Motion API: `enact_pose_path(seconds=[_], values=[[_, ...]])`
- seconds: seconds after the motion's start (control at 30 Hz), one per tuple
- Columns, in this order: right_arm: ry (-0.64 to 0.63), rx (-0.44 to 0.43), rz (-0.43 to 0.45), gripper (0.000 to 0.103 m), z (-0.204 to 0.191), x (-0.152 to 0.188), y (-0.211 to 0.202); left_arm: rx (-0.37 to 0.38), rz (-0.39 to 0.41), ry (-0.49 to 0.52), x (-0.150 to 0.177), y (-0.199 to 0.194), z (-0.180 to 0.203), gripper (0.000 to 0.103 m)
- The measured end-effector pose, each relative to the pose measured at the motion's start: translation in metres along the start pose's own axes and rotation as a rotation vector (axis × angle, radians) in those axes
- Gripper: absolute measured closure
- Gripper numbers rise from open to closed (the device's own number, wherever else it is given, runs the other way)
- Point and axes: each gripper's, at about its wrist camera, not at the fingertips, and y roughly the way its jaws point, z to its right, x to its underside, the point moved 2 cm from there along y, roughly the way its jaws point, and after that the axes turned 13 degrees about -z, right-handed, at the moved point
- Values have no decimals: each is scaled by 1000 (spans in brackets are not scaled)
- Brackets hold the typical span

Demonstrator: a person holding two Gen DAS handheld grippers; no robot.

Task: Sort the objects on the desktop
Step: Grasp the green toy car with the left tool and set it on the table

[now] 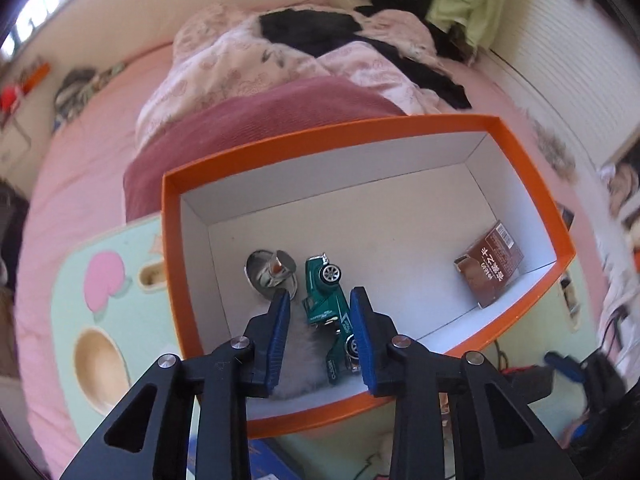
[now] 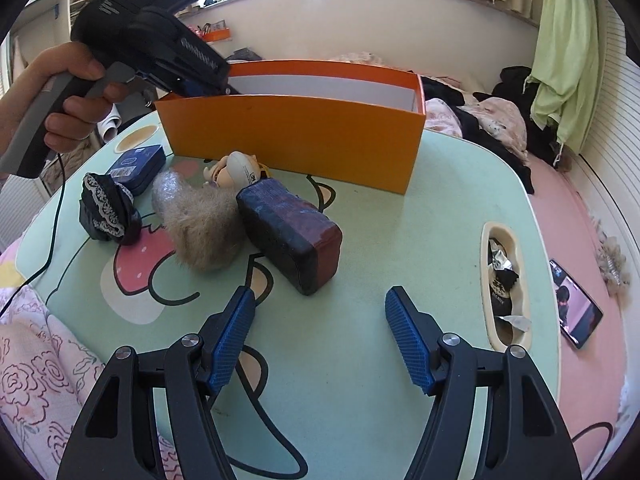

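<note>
In the left wrist view my left gripper [image 1: 320, 296] hangs inside the orange box [image 1: 171, 248], its blue pads a narrow gap apart. A green toy car [image 1: 326, 304] lies on its side on the box floor, showing between the pads; the left pad stands clear of it. A pale fuzzy patch [image 1: 298, 364] sits low between the fingers; I cannot tell what it is. My right gripper [image 2: 320, 296] is open over the green table [image 2: 380, 240] with nothing between its fingers. Ahead of it lie a dark block with a red end [image 2: 288, 236], a furry tuft [image 2: 200, 228] and a small doll [image 2: 236, 168].
The box also holds a shiny metal piece [image 1: 268, 276] and a brown packet [image 1: 490, 264]. A blue tin [image 2: 136, 164] and a black lace item [image 2: 108, 212] sit on the table's left. A table slot [image 2: 504, 288] holds wrappers. A phone [image 2: 576, 304] lies on the pink bed.
</note>
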Motion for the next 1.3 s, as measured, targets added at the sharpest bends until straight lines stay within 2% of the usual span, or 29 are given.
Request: enact_pose_path(seconds=[0.07,0.2,0.3,0.4,0.6,0.67,0.73,0.93,1.0,1.07,1.17,1.3], values=[[1,0,0,35,0,0,0,-10,-3,37,-3,-3,5,76],[2,-2,-2,34,1,-1,0,50,-38,72,-12,-6,13,76],[3,-3,-2,34,1,-1,0,7,-69,39,-20,-3,8,76],[3,-3,0,34,1,-1,-1,34,-100,-2,-24,-2,1,76],[5,-6,1,34,1,-1,-1,20,-140,59,-24,4,7,80],[7,-9,2,34,0,-1,-1,-15,-166,102,-25,13,14,80],[8,-9,2,34,0,-1,0,9,-211,113,-26,28,16,80],[20,-18,5,34,1,1,0,103,-144,63,-26,22,6,81],[24,-22,7,34,1,1,0,159,-99,48,-24,13,3,81],[23,-22,7,34,2,1,0,239,-36,27,-21,-8,-3,81],[23,-21,7,34,2,1,0,321,92,14,-8,-53,-8,81],[25,-24,8,34,3,1,0,409,137,57,20,-81,-5,81]])
